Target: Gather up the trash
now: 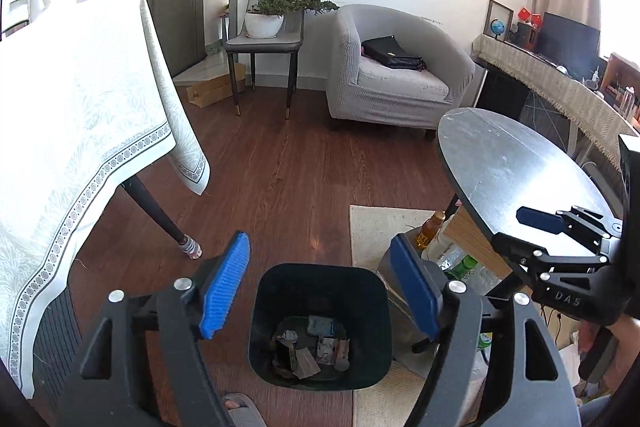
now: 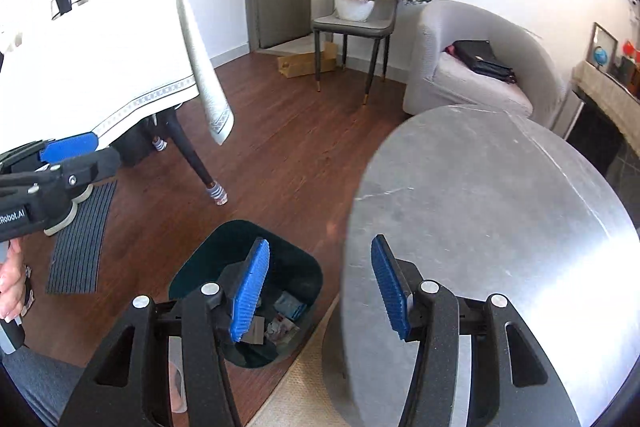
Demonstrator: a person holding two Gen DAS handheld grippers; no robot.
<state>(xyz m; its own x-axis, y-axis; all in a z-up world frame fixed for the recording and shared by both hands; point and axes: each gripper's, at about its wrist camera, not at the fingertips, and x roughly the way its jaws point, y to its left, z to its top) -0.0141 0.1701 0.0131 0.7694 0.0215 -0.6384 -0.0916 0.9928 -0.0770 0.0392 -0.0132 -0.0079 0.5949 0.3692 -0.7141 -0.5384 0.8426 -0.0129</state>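
Note:
A dark bin [image 1: 260,311] stands on the wood floor, with crumpled paper, wrappers and a blue packet [image 1: 320,325] at its bottom. My left gripper [image 1: 320,243] hangs above it, blue pads wide apart and nothing between them. My right gripper [image 2: 320,243] is open too and holds nothing; its left pad is over the bin [image 2: 308,275], its right pad over the round grey table [image 2: 500,207]. From the left wrist view the right gripper [image 1: 528,231] sits at the table's near edge. The left gripper [image 2: 76,151] shows at the far left of the right wrist view.
A table under a white cloth [image 1: 60,107] stands left, its dark leg [image 1: 160,215] near the bin. Bottles [image 1: 432,233] sit beneath the round table. A beige rug [image 1: 380,227], a grey armchair [image 1: 400,75], a chair with a potted plant [image 1: 266,23] and a striped mat [image 2: 80,243] are around.

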